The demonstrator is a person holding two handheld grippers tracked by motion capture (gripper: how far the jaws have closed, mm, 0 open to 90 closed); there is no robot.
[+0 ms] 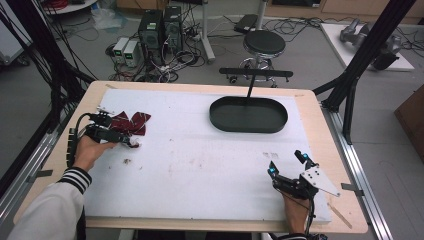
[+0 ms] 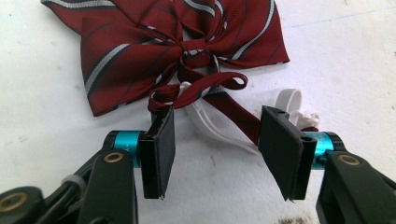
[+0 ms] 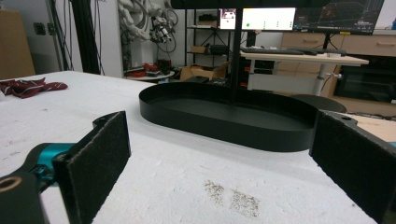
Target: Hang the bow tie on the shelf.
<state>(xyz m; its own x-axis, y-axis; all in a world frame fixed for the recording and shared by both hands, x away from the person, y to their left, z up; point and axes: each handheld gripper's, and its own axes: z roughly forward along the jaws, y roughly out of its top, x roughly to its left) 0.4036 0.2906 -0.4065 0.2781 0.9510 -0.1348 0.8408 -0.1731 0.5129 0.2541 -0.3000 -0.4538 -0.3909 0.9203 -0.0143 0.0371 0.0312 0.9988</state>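
Could snag just one loose loop of the bow (image 2: 177, 51) and drag it crumpled, or pinch the white strap (image 2: 212, 128) alone. Dark red, striped, limp; lying at the tabletop's (image 1: 200, 160) far left. Left claw (image 2: 215, 154) open astride its tails. Right claw (image 3: 219, 168) open, empty, facing the tray (image 3: 224, 119).

Wooden table (image 1: 320, 107), white foam sheet (image 1: 200, 165) on it, carrying black oval tray (image 1: 248, 115), striped red bow tie (image 1: 131, 123)
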